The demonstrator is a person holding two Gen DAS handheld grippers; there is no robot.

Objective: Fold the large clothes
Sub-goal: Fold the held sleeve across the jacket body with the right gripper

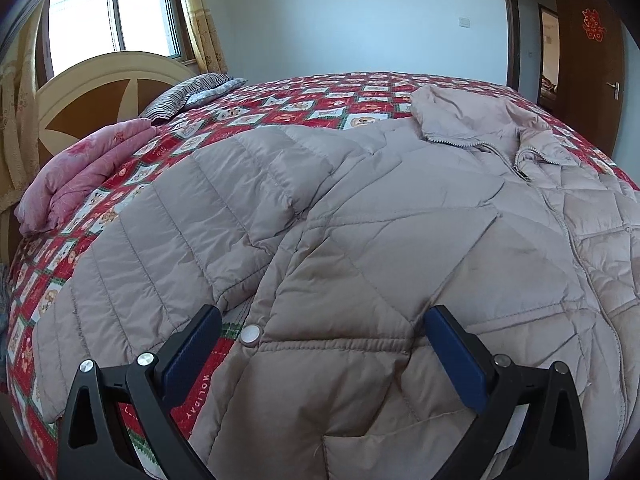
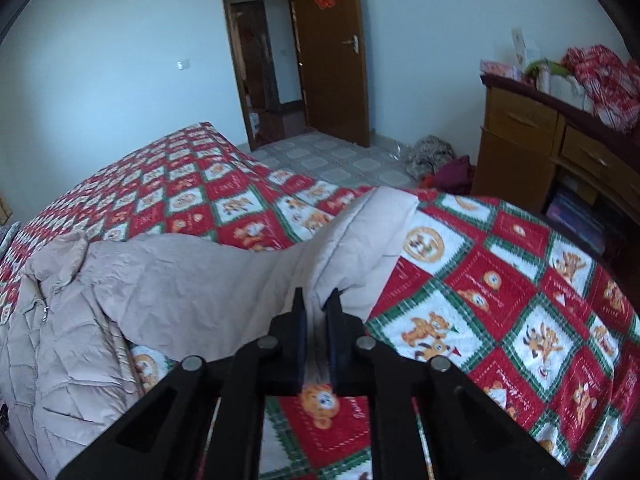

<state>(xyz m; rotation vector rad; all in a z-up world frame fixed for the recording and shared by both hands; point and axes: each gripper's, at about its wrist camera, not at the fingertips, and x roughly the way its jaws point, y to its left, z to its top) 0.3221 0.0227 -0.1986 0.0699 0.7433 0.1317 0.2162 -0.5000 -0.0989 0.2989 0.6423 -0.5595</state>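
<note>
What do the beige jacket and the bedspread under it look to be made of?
Beige jacket: looks like thin synthetic shell over puffy padding, slight sheen, stitched quilting; metal-looking snap. Bedspread: seems soft matte woven or fleecy fabric with printed red-green cartoon checks; exact fibre unclear.

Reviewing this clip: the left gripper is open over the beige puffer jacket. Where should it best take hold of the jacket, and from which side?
Probably the hem corner beside the snap button, coming in from the near bed edge. There the jacket ends in a thin free edge on the quilt that the left gripper jaws could straddle; the puffy middle offers no edge. The right gripper already pinches the sleeve.
</note>
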